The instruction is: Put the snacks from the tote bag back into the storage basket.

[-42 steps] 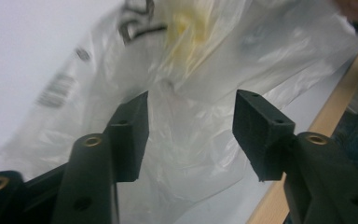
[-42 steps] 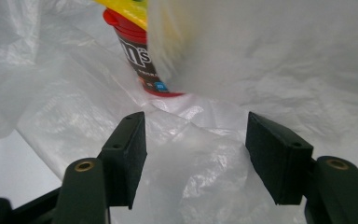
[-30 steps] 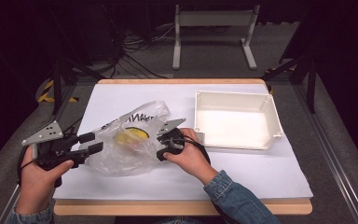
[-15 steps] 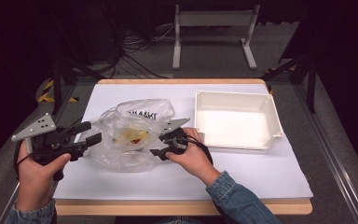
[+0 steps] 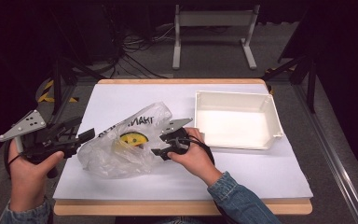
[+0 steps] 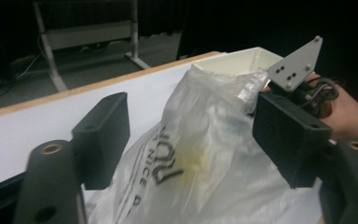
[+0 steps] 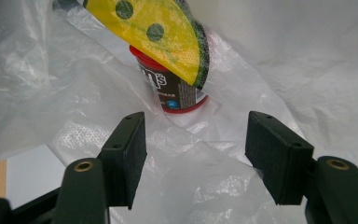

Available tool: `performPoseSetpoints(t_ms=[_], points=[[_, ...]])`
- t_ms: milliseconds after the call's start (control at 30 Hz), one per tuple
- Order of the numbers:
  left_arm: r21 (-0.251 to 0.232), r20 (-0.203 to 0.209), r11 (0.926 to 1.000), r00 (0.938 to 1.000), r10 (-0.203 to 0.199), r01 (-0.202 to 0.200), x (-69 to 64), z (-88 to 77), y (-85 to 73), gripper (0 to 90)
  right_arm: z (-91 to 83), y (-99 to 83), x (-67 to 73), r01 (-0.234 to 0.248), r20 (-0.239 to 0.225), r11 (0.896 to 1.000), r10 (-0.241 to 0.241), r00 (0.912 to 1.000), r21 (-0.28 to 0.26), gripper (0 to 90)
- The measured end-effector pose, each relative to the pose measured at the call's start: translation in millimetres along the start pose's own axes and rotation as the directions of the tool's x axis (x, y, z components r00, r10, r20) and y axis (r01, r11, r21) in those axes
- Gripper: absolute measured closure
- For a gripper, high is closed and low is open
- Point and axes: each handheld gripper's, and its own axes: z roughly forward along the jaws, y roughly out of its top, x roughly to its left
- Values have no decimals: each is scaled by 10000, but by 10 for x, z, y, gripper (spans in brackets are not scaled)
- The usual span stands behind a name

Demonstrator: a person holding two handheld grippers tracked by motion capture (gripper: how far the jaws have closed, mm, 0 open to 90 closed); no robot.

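Note:
A clear plastic bag (image 5: 121, 151) with black print lies on the white sheet, with something yellow (image 5: 133, 139) inside it. In the right gripper view a brown tub with a red rim (image 7: 177, 91) stands in the bag under a yellow piece with green dots (image 7: 168, 32). My right gripper (image 5: 157, 145) sits at the bag's right end, open (image 7: 200, 158), with loose plastic lying between its pads. My left gripper (image 5: 86, 136) is at the bag's left end. Its jaws have just been opening and stand open (image 6: 196, 140); the bag (image 6: 200, 154) lies ahead of them, unpressed.
A white tray (image 5: 270, 116) stands to the right of the bag on the white sheet (image 5: 261, 172). The wooden table edge (image 5: 177, 207) runs along the front. A metal stand (image 5: 214, 18) and cables lie on the floor beyond the table.
The left jaws stand wider than before. The bag puffed up and now leans toward the back right. Both hands stay about where they were.

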Motion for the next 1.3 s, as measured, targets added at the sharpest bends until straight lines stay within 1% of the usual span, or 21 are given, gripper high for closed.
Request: performPoseSetpoints(t_ms=[67, 133, 167, 200, 233, 267, 300, 400, 433, 467, 500, 533, 633, 667, 733, 767, 833, 933, 1033, 1200, 1300], points=[[34, 301, 9998, 9993, 209, -210, -55, 79, 44, 359, -12, 18, 4, 21, -9, 10000, -21, 10000, -22, 388], [-35, 967, 9993, 9946, 377, -375, -135, 183, 77, 438, -20, 40, 4, 46, -8, 10000, -46, 10000, -66, 404], [5, 1178, 9991, 9922, 413, -416, -168, 223, 88, 461, -20, 51, 5, 66, -23, 9999, -66, 10000, -88, 407], [5, 1178, 9991, 9922, 413, -416, -168, 223, 88, 460, -20, 51, 5, 66, -23, 9999, -66, 10000, -88, 407], [72, 1272, 9977, 9897, 659, -673, -231, 298, 103, 471, -20, 64, 10, 92, -57, 9999, -93, 9999, -108, 410], [72, 1272, 9977, 9897, 659, -673, -231, 298, 103, 479, -20, 64, 10, 92, -57, 9999, -93, 9999, -108, 410], [161, 1434, 9964, 9864, 803, -834, -291, 362, 117, 486, -18, 65, 19, 87, -98, 9999, -88, 9999, -128, 412], [188, 1669, 9935, 9801, 1080, -1126, -346, 465, 133, 525, -18, 58, 21, 96, -102, 9999, -97, 9999, -107, 419], [215, 1803, 9929, 9773, 1116, -1173, -354, 502, 131, 564, -20, 54, 21, 82, -107, 9999, -83, 9999, -89, 423], [215, 1803, 9929, 9773, 1116, -1173, -354, 502, 131, 616, -23, 53, 22, 61, -121, 9999, -62, 9999, -98, 426], [306, 2176, 9924, 9699, 1095, -1189, -359, 585, 113, 662, -26, 52, 21, 73, -125, 9999, -74, 9999, -107, 428], [384, 2304, 9912, 9663, 1146, -1267, -355, 626, 102, 698, -29, 52, 22, 62, -133, 9999, -63, 9999, -116, 429], [785, 2491, 9874, 9617, 1141, -1375, -360, 729, 54, 780, -33, 54, 17, 62, -137, 9999, -63, 9999, -123, 436], [785, 2491, 9874, 9617, 1141, -1375, -360, 729, 54, 791, -34, 54, 16, 60, -140, 9999, -62, 9999, -129, 438], [1060, 2469, 9846, 9628, 1097, -1393, -355, 783, 19, 823, -34, 53, 13, 63, -135, 9999, -65, 9999, -125, 439], [1406, 2551, 9815, 9626, 910, -1300, -335, 833, -31, 836, -33, 52, 13, 58, -161, 9999, -60, 9999, -126, 443], [1485, 2556, 9804, 9627, 884, -1295, -322, 854, -54, 838, -32, 51, 13, 60, -162, 9999, -62, 9998, -123, 444], [1778, 2518, 9781, 9659, 607, -1078, -267, 917, -141, 838, -23, 48, 7, 43, -164, 9999, -45, 9999, -150, 445], [2185, 2350, 9724, 9716, 294, -823, -204, 957, -237, 846, -11, 44, 6, 21, -185, 9999, -23, 9998, -156, 446], [2846, 1955, 9572, 9807, -42, -526, -81, 939, -401, 852, 9, 36, -3, -10, -249, 9999, 7, 9997, -122, 446], [3113, 1837, 9494, 9828, -178, -410, -32, 894, -464, 852, 29, 36, -8, -15, -277, 9999, 11, 9996, -135, 446]])
